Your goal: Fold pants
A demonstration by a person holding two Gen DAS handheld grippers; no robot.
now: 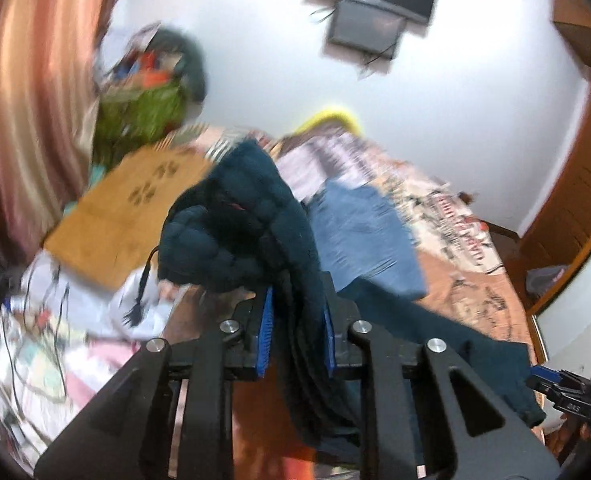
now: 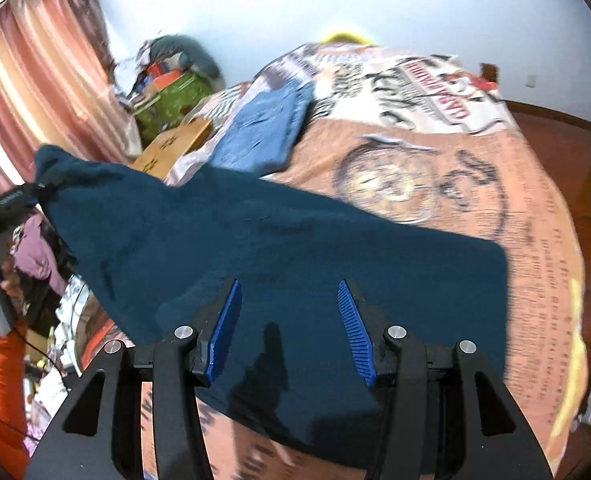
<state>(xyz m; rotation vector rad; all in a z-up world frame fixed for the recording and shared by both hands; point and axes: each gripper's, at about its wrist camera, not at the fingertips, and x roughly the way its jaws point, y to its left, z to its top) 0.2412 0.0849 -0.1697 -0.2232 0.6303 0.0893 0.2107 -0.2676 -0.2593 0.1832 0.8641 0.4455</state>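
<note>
Nearest the right wrist lens, the right hand-held gripper [image 2: 289,330] stands with its blue pads spread wide and nothing between them, poised just above the dark teal pants [image 2: 279,248]. In the left wrist view the left hand-held gripper [image 1: 298,330] is clamped on a bunched end of the same pants, the fabric pinched between its pads and heaped up toward 12 o'clock.

The pants lie across the bed [image 2: 495,184]; one end lies flat under the right gripper, while the other rises toward 10 o'clock, where the left gripper lifts it. The frames are motion-blurred, so seams and waistband cannot be told.

To do this fold well, I judge the right gripper should pin or take the flat end near its edge while the left carries its end over, keeping the cloth taut so the layers land edge on edge.

Farther off at 12 o'clock lies a folded pair of blue jeans [image 2: 263,128], beside a tan board [image 2: 171,148]; a curtain [image 2: 35,80] hangs at 10 o'clock.
</note>
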